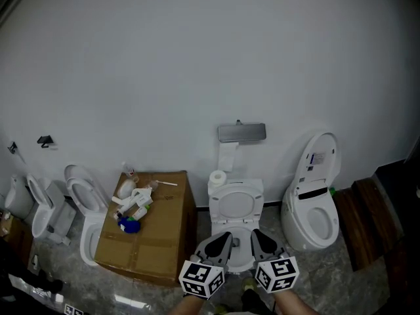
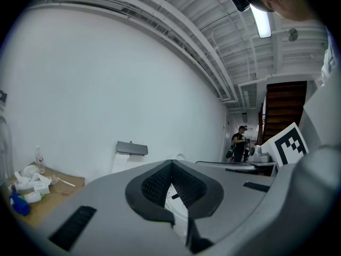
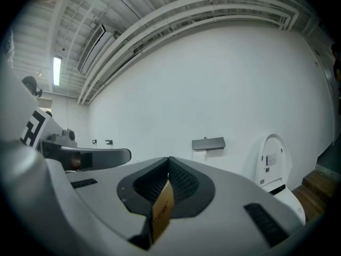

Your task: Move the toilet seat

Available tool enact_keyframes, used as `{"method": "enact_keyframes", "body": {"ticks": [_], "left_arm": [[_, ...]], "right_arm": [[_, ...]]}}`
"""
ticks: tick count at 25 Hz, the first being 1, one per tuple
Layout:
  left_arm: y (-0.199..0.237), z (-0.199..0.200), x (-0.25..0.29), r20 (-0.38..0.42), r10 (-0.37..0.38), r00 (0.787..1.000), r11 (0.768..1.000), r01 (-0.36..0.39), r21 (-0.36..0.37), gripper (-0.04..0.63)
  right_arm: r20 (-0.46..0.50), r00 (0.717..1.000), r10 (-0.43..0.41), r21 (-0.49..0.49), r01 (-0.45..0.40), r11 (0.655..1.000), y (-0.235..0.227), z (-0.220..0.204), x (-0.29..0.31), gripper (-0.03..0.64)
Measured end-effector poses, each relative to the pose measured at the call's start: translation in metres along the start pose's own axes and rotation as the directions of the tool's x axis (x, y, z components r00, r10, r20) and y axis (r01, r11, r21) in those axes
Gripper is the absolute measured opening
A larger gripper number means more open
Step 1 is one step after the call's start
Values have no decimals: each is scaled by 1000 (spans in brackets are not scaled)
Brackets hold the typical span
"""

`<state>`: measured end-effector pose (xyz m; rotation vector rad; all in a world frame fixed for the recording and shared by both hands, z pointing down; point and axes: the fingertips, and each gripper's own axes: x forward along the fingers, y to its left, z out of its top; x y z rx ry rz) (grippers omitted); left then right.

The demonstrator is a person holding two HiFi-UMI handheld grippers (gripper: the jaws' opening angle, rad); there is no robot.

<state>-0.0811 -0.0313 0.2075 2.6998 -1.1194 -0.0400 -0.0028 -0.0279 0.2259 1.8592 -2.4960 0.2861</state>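
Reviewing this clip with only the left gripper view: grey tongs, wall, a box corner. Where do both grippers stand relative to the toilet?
Observer: In the head view, the left gripper and right gripper point side by side at the front of the middle toilet.
Operator: Right tongs open?
Observer: Shut, tips together, with a tan strip between them.
Operator: Anything further right?
Observer: A second toilet, its lid upright.

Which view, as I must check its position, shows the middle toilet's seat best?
The head view: the toilet seat shows as a whole ring from above. Both gripper views face the wall and show no clear part of it.
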Motion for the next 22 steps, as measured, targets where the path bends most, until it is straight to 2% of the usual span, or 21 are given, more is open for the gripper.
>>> {"method": "enact_keyframes", "body": {"ticks": [22], "left_arm": [[4, 2, 1, 12, 12, 1000, 1000, -12, 4, 8]], "right_arm": [[9, 1000, 3, -32, -3, 999, 3, 5, 3, 15]]}}
